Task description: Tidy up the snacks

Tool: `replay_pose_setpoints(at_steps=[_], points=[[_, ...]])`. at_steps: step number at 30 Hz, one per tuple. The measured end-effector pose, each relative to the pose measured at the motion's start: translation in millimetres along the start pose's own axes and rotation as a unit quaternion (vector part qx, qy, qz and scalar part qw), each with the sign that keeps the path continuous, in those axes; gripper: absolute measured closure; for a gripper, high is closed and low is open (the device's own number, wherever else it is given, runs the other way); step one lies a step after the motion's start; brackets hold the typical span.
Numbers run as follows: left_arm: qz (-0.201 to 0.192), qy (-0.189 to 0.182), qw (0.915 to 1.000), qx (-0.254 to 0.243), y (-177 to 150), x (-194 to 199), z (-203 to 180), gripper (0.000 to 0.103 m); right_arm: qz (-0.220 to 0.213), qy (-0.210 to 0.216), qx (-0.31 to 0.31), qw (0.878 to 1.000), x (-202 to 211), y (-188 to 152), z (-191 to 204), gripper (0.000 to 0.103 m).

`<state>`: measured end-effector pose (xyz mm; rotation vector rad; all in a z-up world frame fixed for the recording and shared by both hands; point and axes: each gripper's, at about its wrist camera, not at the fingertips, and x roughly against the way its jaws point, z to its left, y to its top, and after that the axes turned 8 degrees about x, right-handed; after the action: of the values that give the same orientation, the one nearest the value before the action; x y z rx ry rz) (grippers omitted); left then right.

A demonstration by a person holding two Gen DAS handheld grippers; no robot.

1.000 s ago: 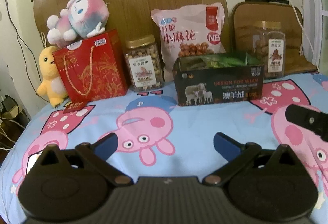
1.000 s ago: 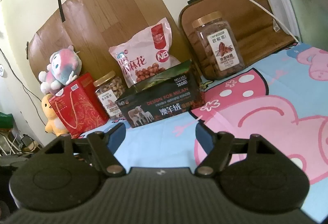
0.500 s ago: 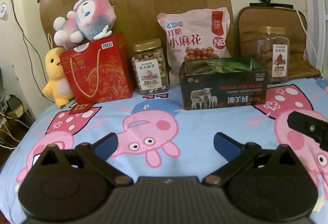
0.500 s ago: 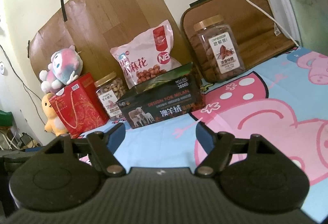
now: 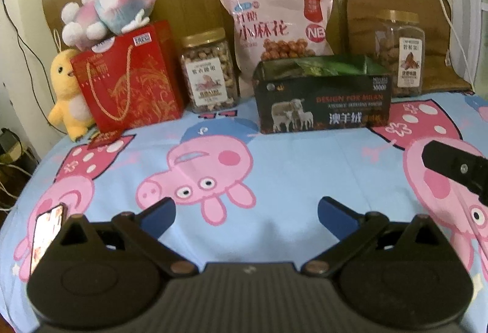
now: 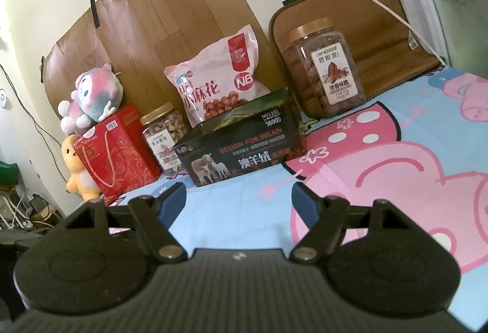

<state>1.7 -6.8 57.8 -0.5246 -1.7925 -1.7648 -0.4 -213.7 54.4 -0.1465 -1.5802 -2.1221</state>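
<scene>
Along the back of the bed stand a red gift bag [image 5: 128, 76] [image 6: 117, 154], a small jar of nuts [image 5: 209, 70] [image 6: 164, 137], a pink snack bag [image 5: 280, 25] [image 6: 218, 80], an open dark box with sheep print [image 5: 323, 96] [image 6: 241, 150] holding green packets, and a taller pecan jar [image 5: 401, 54] [image 6: 324, 67]. My left gripper [image 5: 245, 212] is open over the cartoon-pig sheet, well short of the box. My right gripper [image 6: 239, 195] is open too, nothing between its fingers; part of it shows at the right edge of the left wrist view [image 5: 457, 168].
Two plush toys [image 5: 106, 9] [image 5: 68, 83] sit on and beside the gift bag. A phone [image 5: 47, 230] lies at the near left of the sheet [image 5: 289, 168]. A wooden board [image 6: 170, 25] and a brown cushion [image 6: 366, 25] lean on the wall; cables hang at right.
The left wrist view has tilted and shifted a little, so the snacks sit slightly differently in the frame. The right gripper has stayed put. Both grippers remain open.
</scene>
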Motion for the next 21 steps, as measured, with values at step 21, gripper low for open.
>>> replay_pose_setpoints(at_steps=[21], points=[[0.036, -0.004, 0.9993, -0.002, -3, -15, -3, 0.000, 0.011, -0.001, -0.004, 1.000, -5, -3, -2, 0.024]])
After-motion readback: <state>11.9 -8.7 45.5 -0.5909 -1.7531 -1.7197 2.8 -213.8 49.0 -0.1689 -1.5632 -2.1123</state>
